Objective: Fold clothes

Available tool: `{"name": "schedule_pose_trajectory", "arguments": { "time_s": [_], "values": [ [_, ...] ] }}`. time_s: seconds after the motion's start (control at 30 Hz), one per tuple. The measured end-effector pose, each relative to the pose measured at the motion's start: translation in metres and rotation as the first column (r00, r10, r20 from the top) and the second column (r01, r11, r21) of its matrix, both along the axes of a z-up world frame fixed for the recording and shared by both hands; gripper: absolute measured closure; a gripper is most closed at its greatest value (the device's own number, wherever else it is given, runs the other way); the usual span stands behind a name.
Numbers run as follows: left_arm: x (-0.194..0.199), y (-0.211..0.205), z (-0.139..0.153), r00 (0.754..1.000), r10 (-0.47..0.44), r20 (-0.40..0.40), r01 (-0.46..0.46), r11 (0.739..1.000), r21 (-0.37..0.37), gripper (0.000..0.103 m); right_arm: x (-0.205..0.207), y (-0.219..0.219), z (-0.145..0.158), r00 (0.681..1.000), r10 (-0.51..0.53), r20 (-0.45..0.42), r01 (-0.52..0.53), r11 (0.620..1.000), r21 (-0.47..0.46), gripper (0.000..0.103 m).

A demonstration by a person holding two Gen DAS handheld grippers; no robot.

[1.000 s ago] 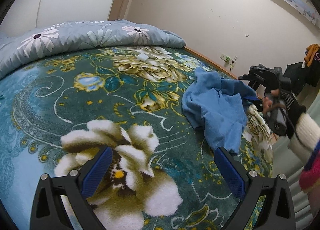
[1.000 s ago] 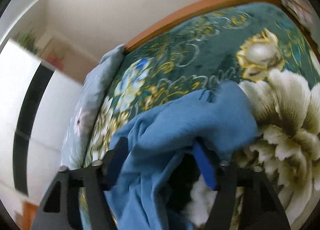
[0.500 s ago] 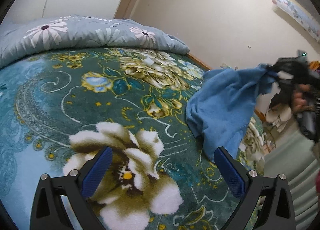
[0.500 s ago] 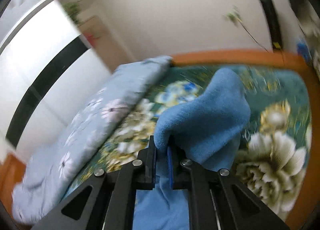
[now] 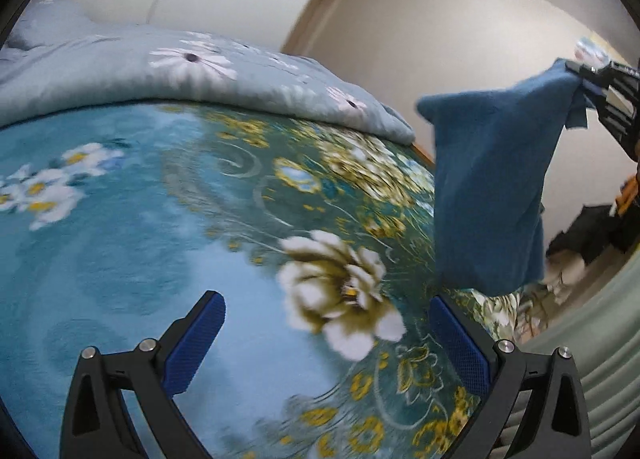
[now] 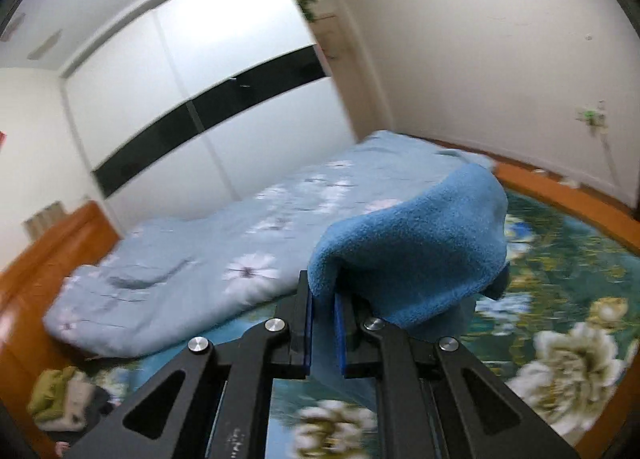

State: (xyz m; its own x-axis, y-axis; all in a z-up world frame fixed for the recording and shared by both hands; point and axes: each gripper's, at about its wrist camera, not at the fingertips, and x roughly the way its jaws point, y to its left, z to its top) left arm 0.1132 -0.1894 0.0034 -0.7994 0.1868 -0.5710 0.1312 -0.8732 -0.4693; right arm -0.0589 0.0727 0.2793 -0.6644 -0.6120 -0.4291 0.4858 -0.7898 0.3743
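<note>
Lifting the garment clear to open it out.
Blue garment (image 5: 492,195) pinched at one edge by right gripper (image 6: 324,313), hanging above floral blanket (image 5: 160,219); left gripper (image 5: 328,343) spread, empty (probably next: catching a free corner).

A home bedroom: a bed (image 6: 568,199) with a wooden frame under a teal floral blanket (image 5: 168,243), a pale blue flowered quilt (image 6: 208,259) bunched along one side, a white sliding wardrobe (image 6: 192,71) behind, clothes (image 6: 64,403) piled nearby.
</note>
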Motion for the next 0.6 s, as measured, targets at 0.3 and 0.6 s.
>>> {"name": "schedule_pose_trajectory", "arguments": {
  "time_s": [0.3, 0.6],
  "values": [
    [0.063, -0.06, 0.025, 0.99, 0.126, -0.055, -0.129, 0.99, -0.048, 0.0, 0.055, -0.08, 0.048, 0.971, 0.217, -0.105, -0.227, 0.968, -0.104, 0.094],
    [0.086, -0.082, -0.007, 0.985, 0.167, 0.041, -0.164, 0.985, -0.06, 0.0, 0.049, -0.071, -0.064, 0.975, 0.21, 0.067, -0.213, 0.976, 0.044, 0.094]
  ]
}}
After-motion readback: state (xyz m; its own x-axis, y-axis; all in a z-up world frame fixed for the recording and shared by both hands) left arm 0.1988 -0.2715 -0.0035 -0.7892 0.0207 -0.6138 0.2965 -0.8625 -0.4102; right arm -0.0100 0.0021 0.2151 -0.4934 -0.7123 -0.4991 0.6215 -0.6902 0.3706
